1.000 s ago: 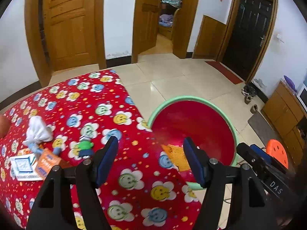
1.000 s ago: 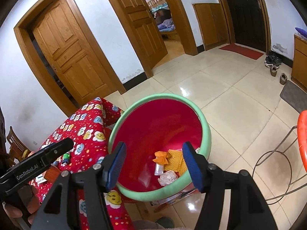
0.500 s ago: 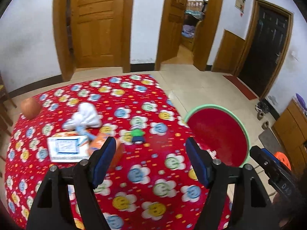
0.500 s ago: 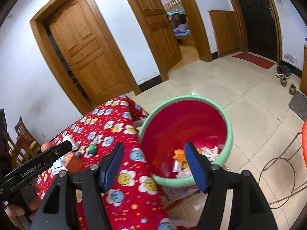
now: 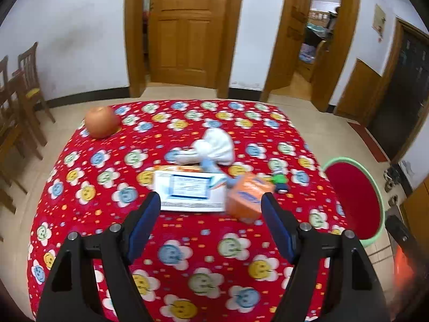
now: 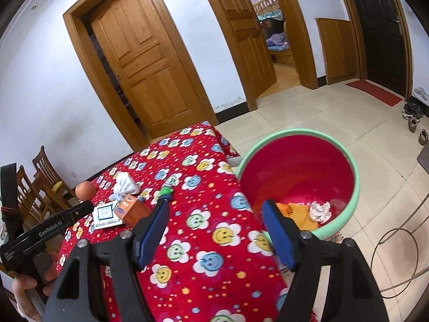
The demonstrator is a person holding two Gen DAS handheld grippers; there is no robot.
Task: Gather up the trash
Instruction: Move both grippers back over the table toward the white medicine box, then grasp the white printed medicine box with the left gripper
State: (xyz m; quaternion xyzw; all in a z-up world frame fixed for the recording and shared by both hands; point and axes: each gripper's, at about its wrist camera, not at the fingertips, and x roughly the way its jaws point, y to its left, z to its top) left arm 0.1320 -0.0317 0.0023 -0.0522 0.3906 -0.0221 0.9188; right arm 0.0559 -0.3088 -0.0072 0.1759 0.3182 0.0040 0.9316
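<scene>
Both views have swung off the bin (image 6: 297, 177) and back toward the desk (image 5: 187, 241) compared with a second ago; the left claw (image 5: 209, 220) was looking at the bin's red inside then, now it faces the clutter head on. Its jaws are opening with nothing between them; same for the right claw (image 6: 214, 228), opening and empty, hanging over the desk edge beside the bin.

Leftover trash sits mid-desk, bunched together: a flat white box (image 5: 191, 194) lying label up, long axis running left-right across the left view; an orange carton (image 5: 248, 197) just beside its right end, tipped on a corner and angled toward the bin; a white tied bag (image 5: 214, 149) behind them, knot end pointing left; a small green toy thing (image 5: 280, 181) off to the right. An orange ball (image 5: 102, 122) sits apart at the far corner, probably not trash.

Bin's parked right at the desk's edge, so drops are short, I'd guess; it already holds crumpled paper (image 6: 320, 210) and orange scraps.
</scene>
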